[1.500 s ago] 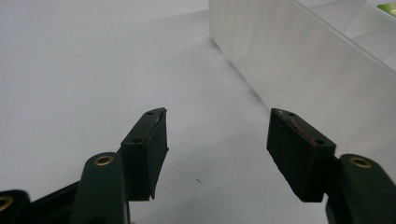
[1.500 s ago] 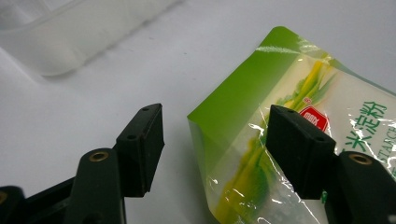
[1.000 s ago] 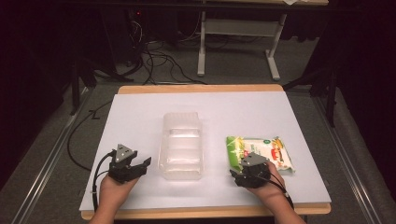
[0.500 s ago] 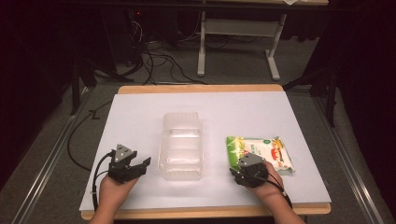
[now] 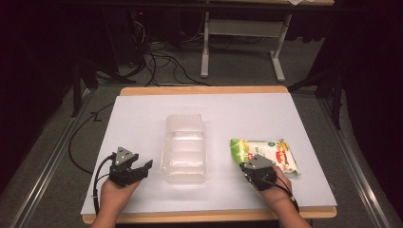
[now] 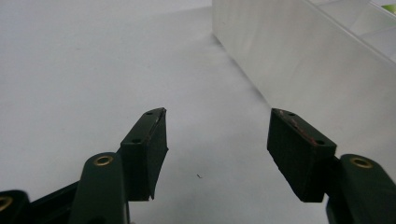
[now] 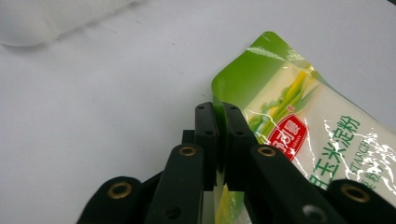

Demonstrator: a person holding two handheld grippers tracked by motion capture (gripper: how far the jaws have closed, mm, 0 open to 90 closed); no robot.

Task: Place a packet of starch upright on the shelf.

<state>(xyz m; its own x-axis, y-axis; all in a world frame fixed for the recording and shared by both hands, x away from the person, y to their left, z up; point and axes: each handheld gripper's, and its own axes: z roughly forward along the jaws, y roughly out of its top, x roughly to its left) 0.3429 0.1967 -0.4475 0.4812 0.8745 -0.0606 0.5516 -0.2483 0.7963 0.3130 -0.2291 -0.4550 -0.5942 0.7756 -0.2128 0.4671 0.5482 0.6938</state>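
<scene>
Starch packet (image 5: 265, 154) — a green-and-white sealed bag with red printing — lies flat on the white table top (image 5: 142, 118), at about four o'clock from the table's centre in the high view. Its near left edge sits between the jaws of the right gripper (image 5: 248, 167), which are pressed together on the bag's green rim. In the right gripper view the two black jaws meet with the thin edge of the packet (image 7: 299, 135) pinched between them, and the rest of the bag spreads away toward two o'clock, still resting on the table. The person's right hand (image 5: 278, 187) holds that gripper from six o'clock.

At the middle of the table stands a clear plastic container (image 5: 185, 149), long side running from twelve to six o'clock, well apart from the packet. The left gripper (image 5: 142, 167) rests at about eight o'clock from the container, near it but not touching, held by the left hand (image 5: 116, 192). Its jaws are spread wide with nothing between them — in the left gripper view only bare white table shows in the gap, and the container's frosted wall (image 6: 299, 51) rises at one o'clock.

A black cable (image 5: 97, 178) trails from the left gripper along the table's near left edge.
</scene>
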